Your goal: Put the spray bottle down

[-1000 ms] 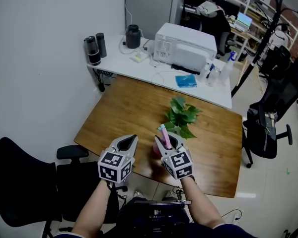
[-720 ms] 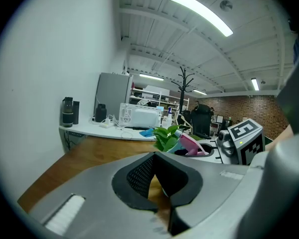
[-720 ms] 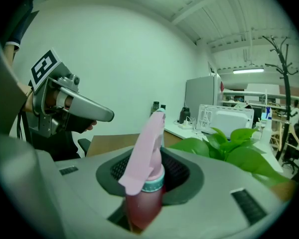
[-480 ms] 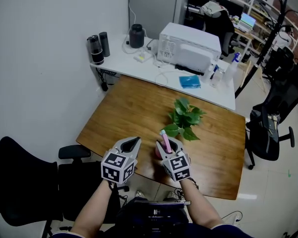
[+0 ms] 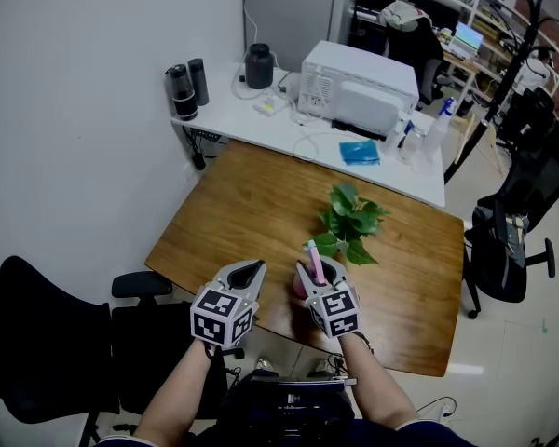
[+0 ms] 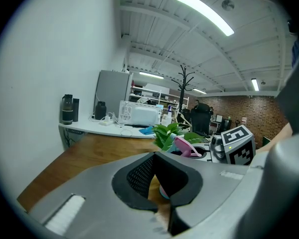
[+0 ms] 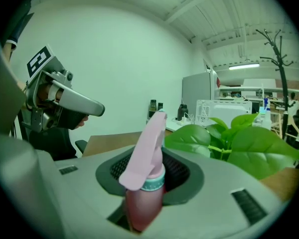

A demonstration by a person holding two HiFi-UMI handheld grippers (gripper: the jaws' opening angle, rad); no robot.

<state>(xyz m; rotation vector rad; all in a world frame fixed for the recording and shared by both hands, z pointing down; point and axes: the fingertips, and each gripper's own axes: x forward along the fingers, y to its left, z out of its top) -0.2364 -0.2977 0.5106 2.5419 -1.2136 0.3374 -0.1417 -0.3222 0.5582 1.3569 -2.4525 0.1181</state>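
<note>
A pink spray bottle point(image 5: 311, 255) with a teal collar stands upright between the jaws of my right gripper point(image 5: 315, 272), which is shut on its body near the front edge of the wooden table point(image 5: 247, 203). In the right gripper view the bottle point(image 7: 145, 183) fills the middle, its pink nozzle pointing up and away. I cannot tell whether its base touches the table. My left gripper point(image 5: 252, 268) hovers just left of it, shut and empty. From the left gripper point(image 6: 163, 208) view the bottle point(image 6: 186, 147) shows to the right.
A leafy green plant point(image 5: 347, 220) stands just beyond the bottle. Behind the table a white desk point(image 5: 261, 124) carries a white appliance point(image 5: 359, 87), dark flasks point(image 5: 182, 87) and cables. Black chairs stand at the left point(image 5: 37, 343) and right point(image 5: 503, 240).
My right gripper has sunk slightly toward the table with the spray bottle in it. The left gripper has kept its place.
</note>
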